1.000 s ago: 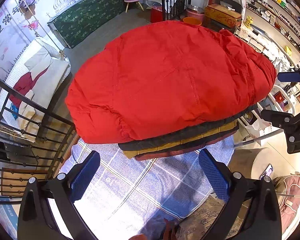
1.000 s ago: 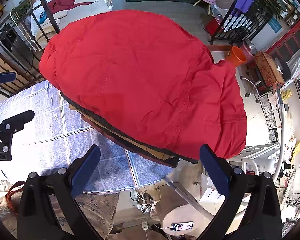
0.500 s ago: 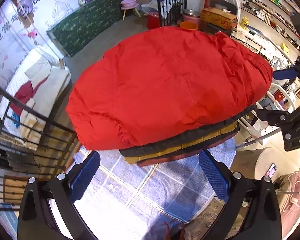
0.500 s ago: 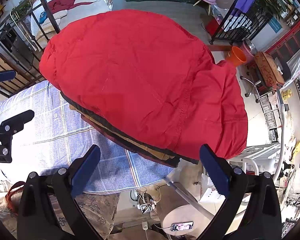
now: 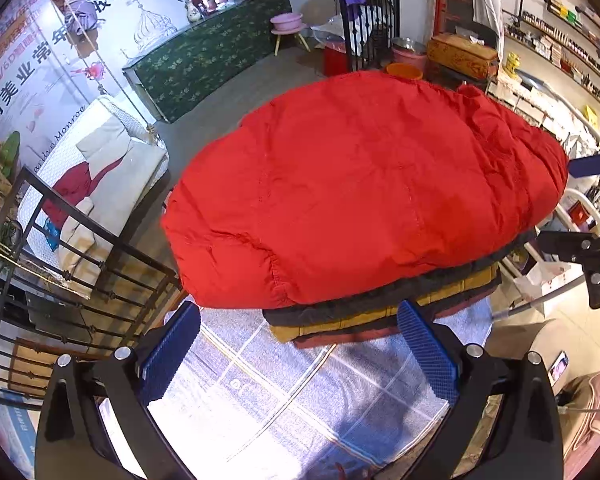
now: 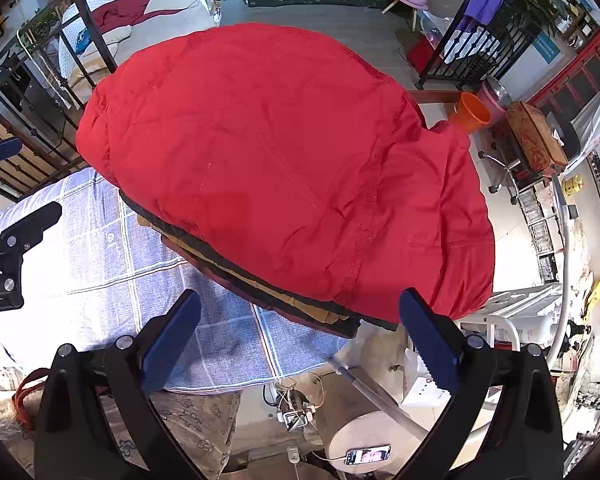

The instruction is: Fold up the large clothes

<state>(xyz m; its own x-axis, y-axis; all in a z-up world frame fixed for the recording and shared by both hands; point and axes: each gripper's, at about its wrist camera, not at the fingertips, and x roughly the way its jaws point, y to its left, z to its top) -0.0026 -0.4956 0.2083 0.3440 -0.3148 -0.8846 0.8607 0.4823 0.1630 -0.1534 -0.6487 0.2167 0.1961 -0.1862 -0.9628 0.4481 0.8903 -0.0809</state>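
A large red padded jacket [image 5: 360, 184] lies folded on top of a stack of folded dark, mustard and maroon clothes [image 5: 380, 316] on a blue checked cloth [image 5: 300, 392]. It also shows in the right wrist view [image 6: 284, 160], over the stack [image 6: 268, 284]. My left gripper [image 5: 298, 336] is open and empty, held back above the cloth in front of the stack. My right gripper [image 6: 298, 332] is open and empty at the stack's near right corner. Each gripper shows at the edge of the other's view.
A black iron railing [image 5: 60, 264] stands left of the table, with a white sofa [image 5: 100, 168] behind it. An orange bucket [image 6: 474, 112] sits past the jacket. A phone [image 6: 368, 455] and cables lie on the floor by a round stool.
The left gripper has pulled back and tilted up, so the jacket sits farther right and higher in its view. The right gripper has hardly moved. The clothes have not moved.
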